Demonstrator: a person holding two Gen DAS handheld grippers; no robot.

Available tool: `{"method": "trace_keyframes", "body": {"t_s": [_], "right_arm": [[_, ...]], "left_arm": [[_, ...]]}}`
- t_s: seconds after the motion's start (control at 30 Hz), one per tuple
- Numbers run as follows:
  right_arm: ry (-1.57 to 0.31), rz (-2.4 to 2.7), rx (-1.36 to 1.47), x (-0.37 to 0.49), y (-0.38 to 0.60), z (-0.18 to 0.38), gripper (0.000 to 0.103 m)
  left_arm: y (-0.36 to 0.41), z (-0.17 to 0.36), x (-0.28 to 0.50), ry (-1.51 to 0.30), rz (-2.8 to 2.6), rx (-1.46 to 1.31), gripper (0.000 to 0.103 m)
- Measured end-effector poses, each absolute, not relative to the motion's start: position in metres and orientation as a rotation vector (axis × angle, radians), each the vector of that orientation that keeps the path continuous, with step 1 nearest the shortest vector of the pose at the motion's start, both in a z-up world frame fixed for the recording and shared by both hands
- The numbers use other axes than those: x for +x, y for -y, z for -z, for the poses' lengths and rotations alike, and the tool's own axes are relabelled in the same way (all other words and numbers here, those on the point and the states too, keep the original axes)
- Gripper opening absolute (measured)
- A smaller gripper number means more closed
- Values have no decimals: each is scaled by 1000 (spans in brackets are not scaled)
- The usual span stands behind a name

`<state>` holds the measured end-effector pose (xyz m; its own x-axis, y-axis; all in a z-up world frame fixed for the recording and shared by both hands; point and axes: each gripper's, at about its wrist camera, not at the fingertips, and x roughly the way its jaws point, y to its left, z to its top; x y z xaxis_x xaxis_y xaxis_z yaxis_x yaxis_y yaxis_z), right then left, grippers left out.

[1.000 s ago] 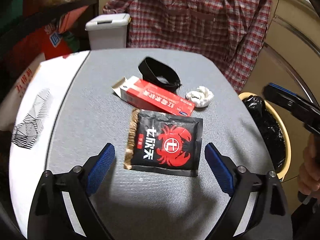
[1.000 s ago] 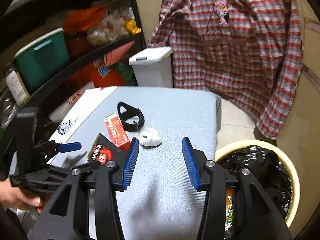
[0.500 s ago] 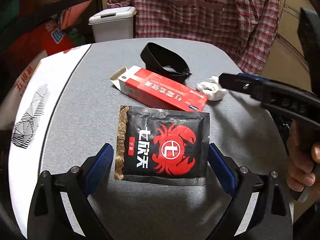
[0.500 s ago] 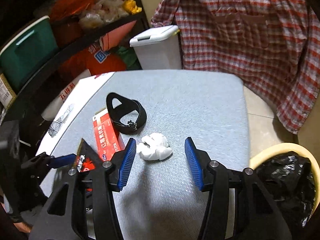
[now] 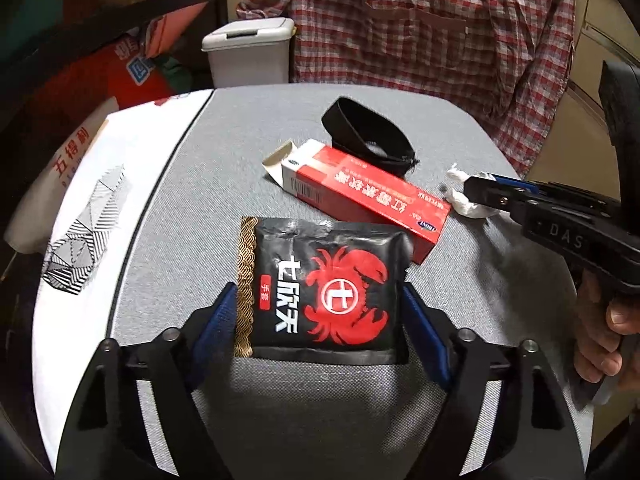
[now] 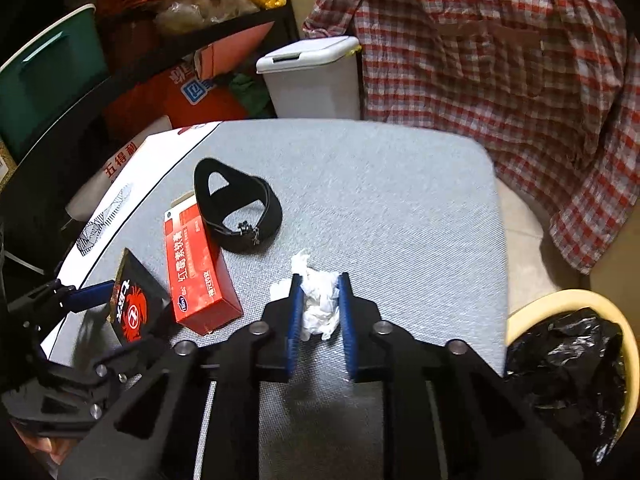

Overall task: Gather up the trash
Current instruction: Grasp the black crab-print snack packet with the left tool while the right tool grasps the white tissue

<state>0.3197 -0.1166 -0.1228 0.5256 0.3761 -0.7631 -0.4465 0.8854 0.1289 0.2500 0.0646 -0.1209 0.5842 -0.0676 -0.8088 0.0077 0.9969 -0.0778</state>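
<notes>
A black snack packet with a red crab (image 5: pixel 324 288) lies on the grey table (image 5: pixel 248 152), between the blue pads of my left gripper (image 5: pixel 318 296). The jaws are closing and both pads press its side edges, so it buckles narrower. In the right wrist view the packet (image 6: pixel 132 308) stands tilted up. My right gripper (image 6: pixel 320 280) is closing on a crumpled white tissue (image 6: pixel 320 300), which its pads squeeze. The left wrist view shows the right gripper (image 5: pixel 480 190) at the tissue (image 5: pixel 464 204) too.
A red carton (image 5: pixel 360 196) and a black strap loop (image 5: pixel 368 140) lie behind the packet. A yellow bin lined with a black bag (image 6: pixel 568 364) sits low beside the table's right edge. A white lidded bin (image 6: pixel 312 76), a plaid shirt (image 6: pixel 500 60) and cluttered shelves stand behind.
My left gripper's pads have closed in onto the packet's edges. My right gripper came down over the table to the tissue and closed on it.
</notes>
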Motion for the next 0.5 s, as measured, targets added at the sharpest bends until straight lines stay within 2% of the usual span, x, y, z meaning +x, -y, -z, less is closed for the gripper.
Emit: {"method": "trace_keyframes", "body": {"t_s": [0.2,0.5], "right_arm": [[-860,-497,-94,310,121,106,14],[-793,-501,-97,281,134,64,14]], "left_arm": [[-68,118,247,-957,41,-69,65],[-74,91,232,-907,37,-78,65]]}}
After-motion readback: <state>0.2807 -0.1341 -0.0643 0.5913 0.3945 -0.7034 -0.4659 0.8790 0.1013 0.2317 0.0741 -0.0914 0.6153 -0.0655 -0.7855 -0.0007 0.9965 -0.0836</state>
